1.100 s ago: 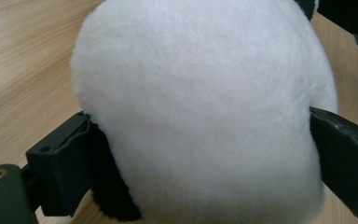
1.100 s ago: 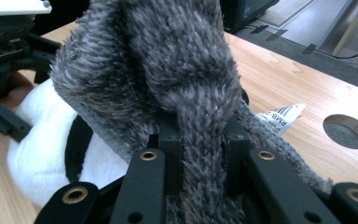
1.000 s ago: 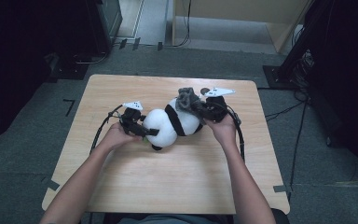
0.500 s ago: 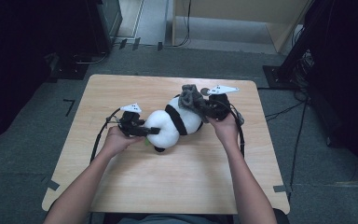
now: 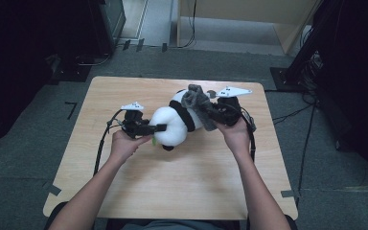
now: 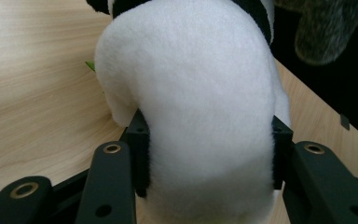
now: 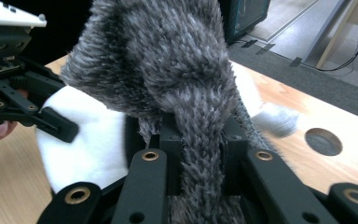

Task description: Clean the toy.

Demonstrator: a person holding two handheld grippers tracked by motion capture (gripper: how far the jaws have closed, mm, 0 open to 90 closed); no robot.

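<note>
The plush panda (image 5: 175, 125), soft and light, is held just above the tabletop (image 5: 187, 187). Its white rump is squeezed by the just-closed left gripper (image 6: 205, 154); a grey fuzzy limb (image 7: 200, 140) is pinched by the right gripper (image 7: 200, 158). Bulkier stuffing is judged the surest hold.

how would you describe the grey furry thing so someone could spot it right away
On the wooden table, look right of centre, where two hand-held grippers clamp a white plush panda. At its far right end sits the grey furry piece, pinched by the right gripper. Its shaggy, dark grey pile sets it apart from the panda's smooth white body.
</note>
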